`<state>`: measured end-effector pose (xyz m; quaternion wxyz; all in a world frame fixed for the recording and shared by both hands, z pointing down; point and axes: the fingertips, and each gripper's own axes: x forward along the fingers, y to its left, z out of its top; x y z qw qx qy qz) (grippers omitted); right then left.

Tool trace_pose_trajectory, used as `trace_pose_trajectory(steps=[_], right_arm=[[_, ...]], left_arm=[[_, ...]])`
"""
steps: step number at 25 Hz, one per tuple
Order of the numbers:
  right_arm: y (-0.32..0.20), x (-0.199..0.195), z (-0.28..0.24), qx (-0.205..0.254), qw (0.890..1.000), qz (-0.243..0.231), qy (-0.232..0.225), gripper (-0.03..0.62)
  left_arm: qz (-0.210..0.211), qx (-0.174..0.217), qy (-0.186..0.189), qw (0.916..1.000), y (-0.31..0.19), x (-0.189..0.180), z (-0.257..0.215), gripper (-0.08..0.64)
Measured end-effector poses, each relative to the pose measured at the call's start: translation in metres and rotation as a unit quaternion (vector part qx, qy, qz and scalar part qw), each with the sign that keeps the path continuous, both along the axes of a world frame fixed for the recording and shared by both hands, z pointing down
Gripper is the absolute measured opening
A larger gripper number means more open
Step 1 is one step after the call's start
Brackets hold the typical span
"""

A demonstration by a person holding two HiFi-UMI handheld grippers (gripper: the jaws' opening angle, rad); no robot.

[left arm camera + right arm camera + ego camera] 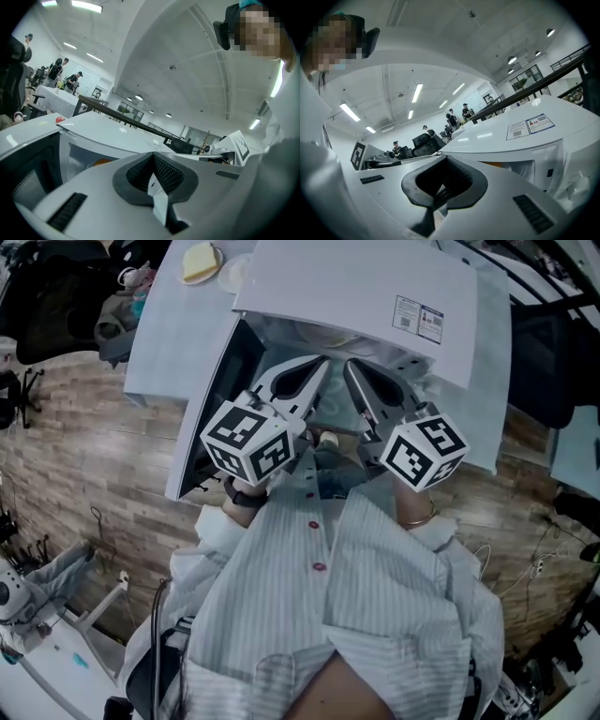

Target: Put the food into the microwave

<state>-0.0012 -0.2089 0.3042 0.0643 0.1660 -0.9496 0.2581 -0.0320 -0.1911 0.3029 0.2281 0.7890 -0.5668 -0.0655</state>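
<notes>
A white microwave stands on a pale table, its door swung open to the left. My left gripper and right gripper point side by side at the open front, tips at its mouth. Both are shut, and I see nothing held between the jaws. In the left gripper view the left gripper faces the cavity, where something orange lies low inside. In the right gripper view, past the right gripper, an orange strip shows in the same opening. The rest of the cavity is hidden.
Behind the microwave on the table sit a plate with a yellow piece of food and a white dish. The open door juts out over the wooden floor. A dark chair stands at the right. People stand far off.
</notes>
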Motion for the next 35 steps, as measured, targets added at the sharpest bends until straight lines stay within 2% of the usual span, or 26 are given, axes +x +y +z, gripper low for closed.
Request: trace_pose_trajectory(steps=[20,35], right_arm=[[0.015,0.0,0.0,-0.003,1.0,-0.003,-0.005,0.032],[0.017,0.015,0.011,-0.028,1.0,0.007,-0.004,0.032]], left_arm=[[-0.012,-0.006,0.017,0.9998,0.014,0.002,0.006,0.008],[-0.013,-0.011,0.018,0.9997,0.016,0.011,0.01,0.008]])
